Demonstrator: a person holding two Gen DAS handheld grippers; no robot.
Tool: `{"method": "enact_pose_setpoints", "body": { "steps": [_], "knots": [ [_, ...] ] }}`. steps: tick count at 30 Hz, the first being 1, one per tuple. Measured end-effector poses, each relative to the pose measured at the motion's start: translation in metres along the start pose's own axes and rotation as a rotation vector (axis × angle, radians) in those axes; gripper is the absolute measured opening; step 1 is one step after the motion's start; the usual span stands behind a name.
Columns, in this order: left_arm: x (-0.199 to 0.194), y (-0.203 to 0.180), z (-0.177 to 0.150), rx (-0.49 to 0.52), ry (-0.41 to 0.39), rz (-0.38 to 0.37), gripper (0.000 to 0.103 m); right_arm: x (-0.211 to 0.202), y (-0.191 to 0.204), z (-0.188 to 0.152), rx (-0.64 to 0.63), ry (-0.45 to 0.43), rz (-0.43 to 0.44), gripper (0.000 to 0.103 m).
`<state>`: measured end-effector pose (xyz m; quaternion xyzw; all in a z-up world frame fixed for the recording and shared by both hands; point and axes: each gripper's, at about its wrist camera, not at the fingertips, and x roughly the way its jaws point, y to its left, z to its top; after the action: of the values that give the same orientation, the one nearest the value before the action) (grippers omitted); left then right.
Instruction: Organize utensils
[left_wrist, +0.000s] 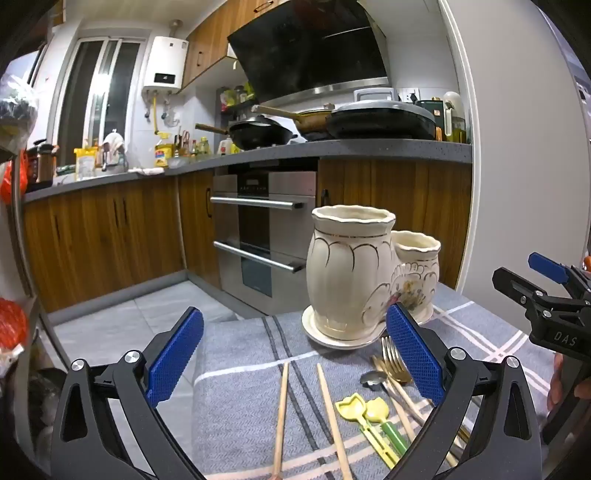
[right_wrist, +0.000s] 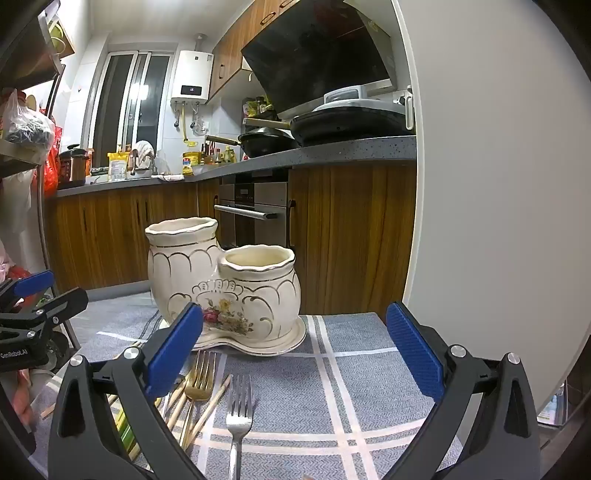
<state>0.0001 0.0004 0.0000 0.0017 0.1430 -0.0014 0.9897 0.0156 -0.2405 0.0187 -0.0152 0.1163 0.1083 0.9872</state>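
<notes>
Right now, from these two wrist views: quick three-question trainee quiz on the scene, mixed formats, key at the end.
1. True or false: both compartments of the ceramic holder already contain utensils.
2. Multiple choice: the silver fork lies (a) inside the holder, (b) flat on the checked cloth, tines toward the holder, (c) between shut jaws.
3. Short answer: how do the jaws of the left gripper and right gripper stand, and do they hold anything?

Key
1. False; no utensil sticks out of either.
2. b
3. Wide open; both hold nothing.
</notes>
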Motion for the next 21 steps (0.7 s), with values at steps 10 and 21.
{"method": "enact_pose_setpoints", "body": {
  "steps": [10, 21],
  "knots": [
    [-0.0002, -0.0002, 0.0, 0.002, -0.003, 0.001, 0.098, -0.0013, 0.0002, 0.0002, -0.005, 0.003, 0.001, 0.098],
    [-0.0001, -0.0002, 0.0, 0.003, -0.002, 0.001, 0.098, -0.0001, 0.0001, 0.0004, -0.003, 0.006, -0.001, 0.098]
  ]
}}
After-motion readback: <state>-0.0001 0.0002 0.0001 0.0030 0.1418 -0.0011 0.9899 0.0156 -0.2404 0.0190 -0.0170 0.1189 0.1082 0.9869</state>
